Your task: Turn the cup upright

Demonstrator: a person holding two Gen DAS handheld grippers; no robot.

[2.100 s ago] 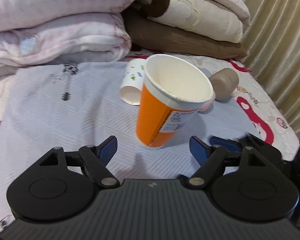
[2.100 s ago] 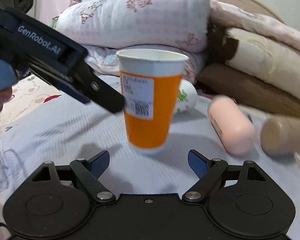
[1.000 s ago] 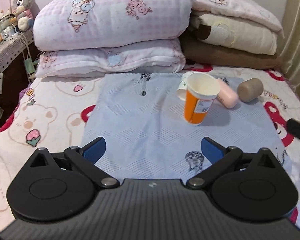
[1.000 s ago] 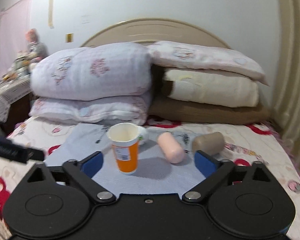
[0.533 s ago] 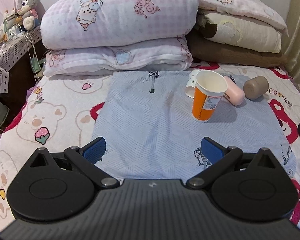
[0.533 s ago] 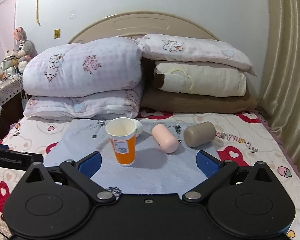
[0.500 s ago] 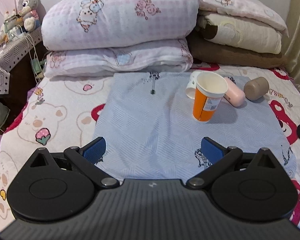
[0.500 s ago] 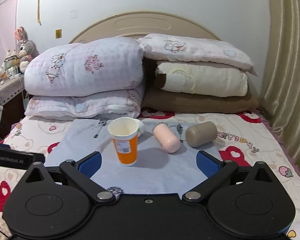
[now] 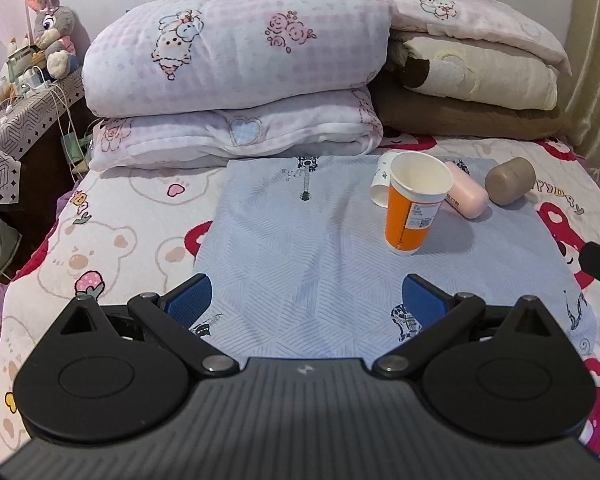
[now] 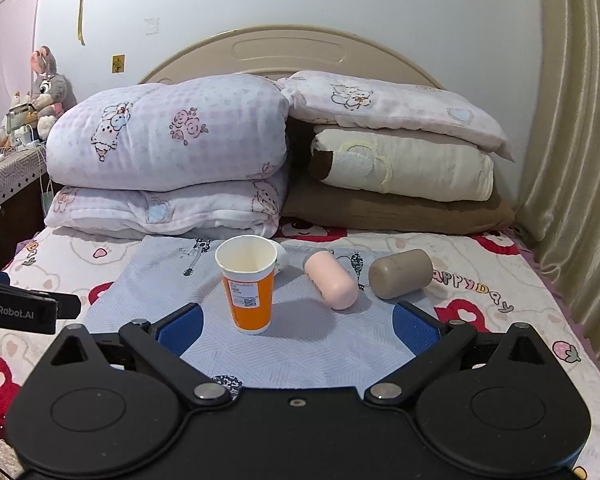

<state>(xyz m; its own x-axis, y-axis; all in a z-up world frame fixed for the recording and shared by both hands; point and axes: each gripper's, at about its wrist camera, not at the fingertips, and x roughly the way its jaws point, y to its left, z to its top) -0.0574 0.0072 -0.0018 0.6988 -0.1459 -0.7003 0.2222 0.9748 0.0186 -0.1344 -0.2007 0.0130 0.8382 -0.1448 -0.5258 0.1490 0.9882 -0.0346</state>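
Orange paper cup with white rim point(image 9: 414, 204): upright, mouth up, on the pale blue patterned cloth point(image 9: 300, 248). Left gripper point(image 9: 306, 300) and right gripper point(image 10: 296, 326): spread wide, empty, well short of cup. Judgement: flip done; keep clear, avoid toppling.

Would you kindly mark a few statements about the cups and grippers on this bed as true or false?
1. The orange paper cup stands upright with its mouth up. True.
2. The pink cup stands upright. False: it lies on its side on the blue cloth.
3. The left gripper holds the orange paper cup. False: it is open and empty, and the cup stands free beyond it.
4. The brown cup lies on its side, to the right of the pink cup. True.
5. The right gripper is shut. False: its jaws are spread wide.
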